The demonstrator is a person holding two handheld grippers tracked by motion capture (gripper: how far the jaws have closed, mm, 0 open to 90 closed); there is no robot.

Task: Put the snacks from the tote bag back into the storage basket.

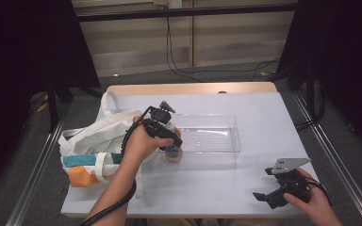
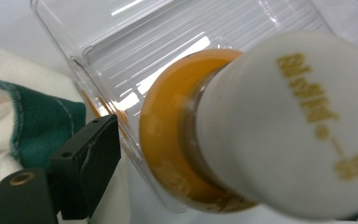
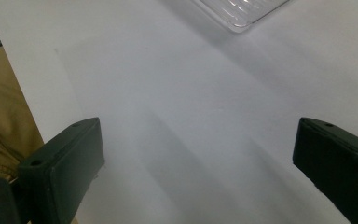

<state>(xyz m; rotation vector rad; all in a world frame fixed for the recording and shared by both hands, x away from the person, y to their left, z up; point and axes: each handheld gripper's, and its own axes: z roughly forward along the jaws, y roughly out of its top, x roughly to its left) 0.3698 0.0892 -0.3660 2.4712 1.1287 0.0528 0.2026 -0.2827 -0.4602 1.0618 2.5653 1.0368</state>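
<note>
Two grippers over one pale table (image 1: 245,188). Nearest, at the front right corner: right gripper (image 1: 269,195), low over bare tabletop, jaws spread wide with nothing between them. Farther in, left of centre: left gripper (image 1: 172,147), tipped down into the near left end of a clear plastic tray (image 1: 217,141). Between its jaws, an orange jar with a white lid (image 2: 279,126), standing at the tray's corner; one black jaw seen just clear of the jar's side, the other hidden behind the lid. Left of the tray, touching the forearm: a cream cloth bag (image 1: 92,141) with green and orange panels.
</note>
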